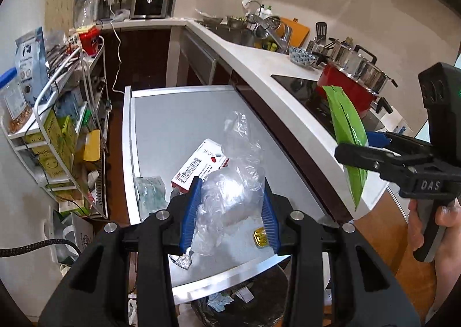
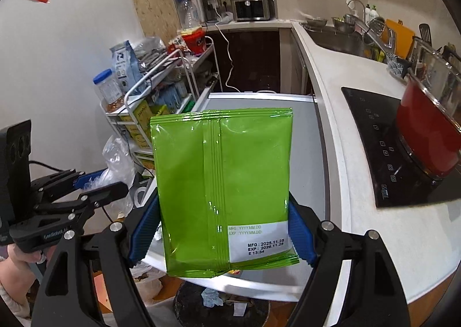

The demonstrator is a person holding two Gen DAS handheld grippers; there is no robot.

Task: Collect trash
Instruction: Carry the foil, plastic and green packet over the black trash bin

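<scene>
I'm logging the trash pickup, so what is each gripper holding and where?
The left gripper pinches a crumpled clear plastic bag across its middle. The right gripper clamps a flat green foil pouch by its side edges near the bottom.

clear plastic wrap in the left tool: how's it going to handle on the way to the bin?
The clear plastic wrap is likely floppy: it hangs crumpled and shapeless between the left tool's pads. It is probably very light, being thin see-through film. It may slip or snag, since loose folds trail below the pads toward the grey table.
</scene>
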